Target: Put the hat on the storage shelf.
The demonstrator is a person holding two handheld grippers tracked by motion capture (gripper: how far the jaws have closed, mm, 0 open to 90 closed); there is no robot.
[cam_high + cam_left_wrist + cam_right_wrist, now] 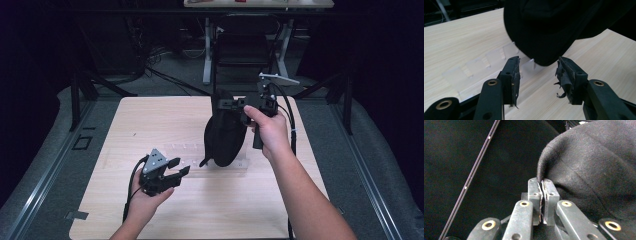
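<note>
A black cloth (224, 135) hangs above the wooden table (150, 115), its lower end just over a clear plastic rack (187, 149). My right gripper (223, 104) is raised at the cloth's top and points left. In the right gripper view it (542, 182) is shut on a thin edge of the cloth (594, 170). My left gripper (177, 168) is held low to the left of the cloth's bottom, jaws apart. Seen from the left gripper view, the cloth (549, 25) hangs just beyond the open gripper (537, 72), with nothing between the frayed pads (516, 75). The rack (481, 62) lies flat behind them.
Bare tabletop lies in front and to the left. Beyond the far edge stand a dark chair (242, 45) and white desk legs (206, 55), with cables on the floor. Metal rails (45, 165) run along both sides of the table.
</note>
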